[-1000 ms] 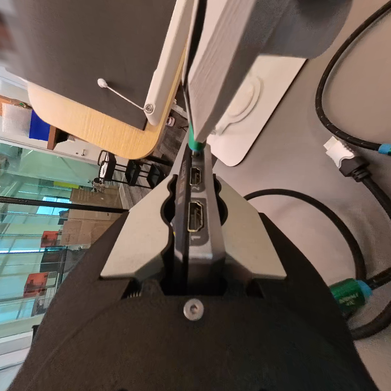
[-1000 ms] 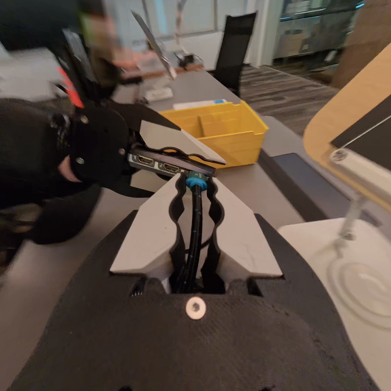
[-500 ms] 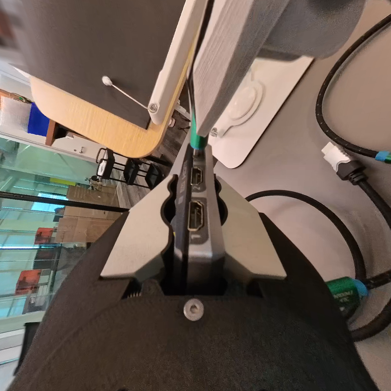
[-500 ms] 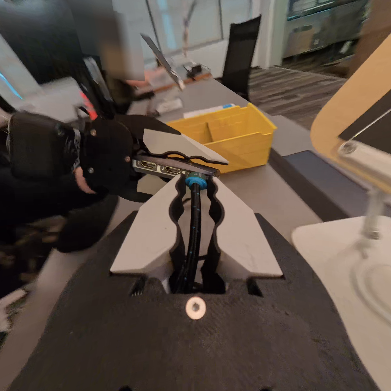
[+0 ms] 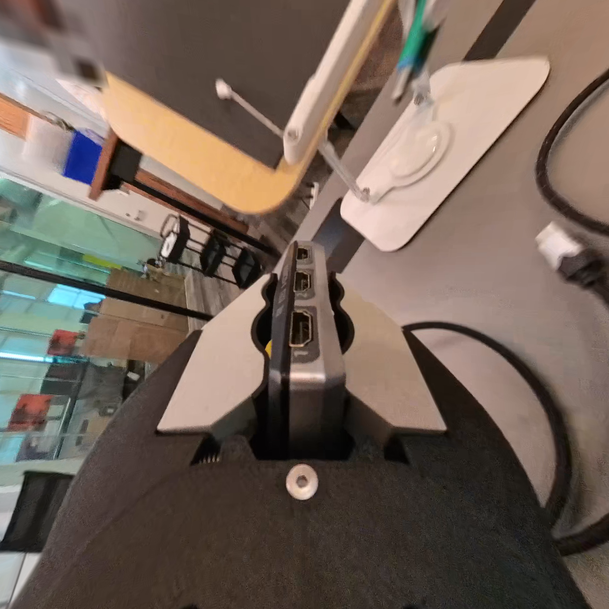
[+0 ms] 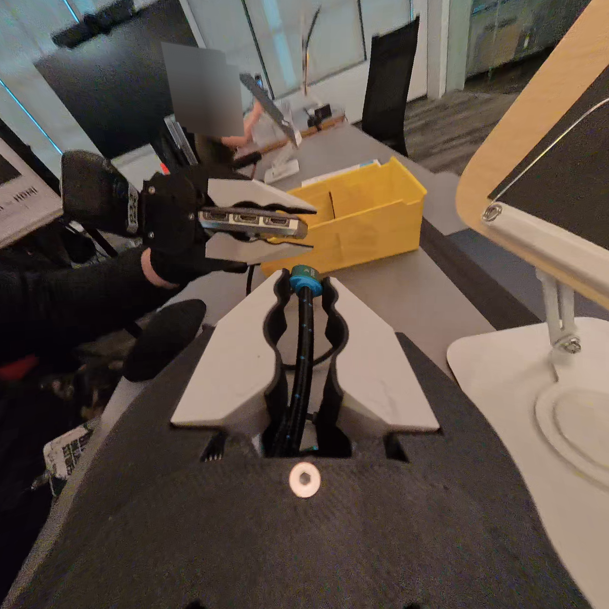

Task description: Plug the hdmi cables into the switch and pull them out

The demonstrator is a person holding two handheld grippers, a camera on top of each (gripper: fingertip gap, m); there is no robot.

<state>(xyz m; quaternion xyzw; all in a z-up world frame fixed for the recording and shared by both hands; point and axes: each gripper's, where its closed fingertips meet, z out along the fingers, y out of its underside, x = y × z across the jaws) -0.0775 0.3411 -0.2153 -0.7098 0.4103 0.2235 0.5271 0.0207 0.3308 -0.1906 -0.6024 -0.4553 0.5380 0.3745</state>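
Left tongs (image 5: 301,280) clamped on switch (image 5: 306,329); right tongs (image 6: 304,280) gripping unplugged HDMI cable (image 6: 301,329).

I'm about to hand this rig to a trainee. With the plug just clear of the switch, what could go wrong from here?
1. The right gripper pinches only the plug collar at its fingertips; it could twist or slip.
2. Its cable runs back between the fingers and may snag.
3. The switch juts beyond the left gripper, so a push could lever it loose.

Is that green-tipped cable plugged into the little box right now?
Out. The green-tipped cable sits in the right gripper, clear of the switch held by the left gripper; all three visible ports are empty.
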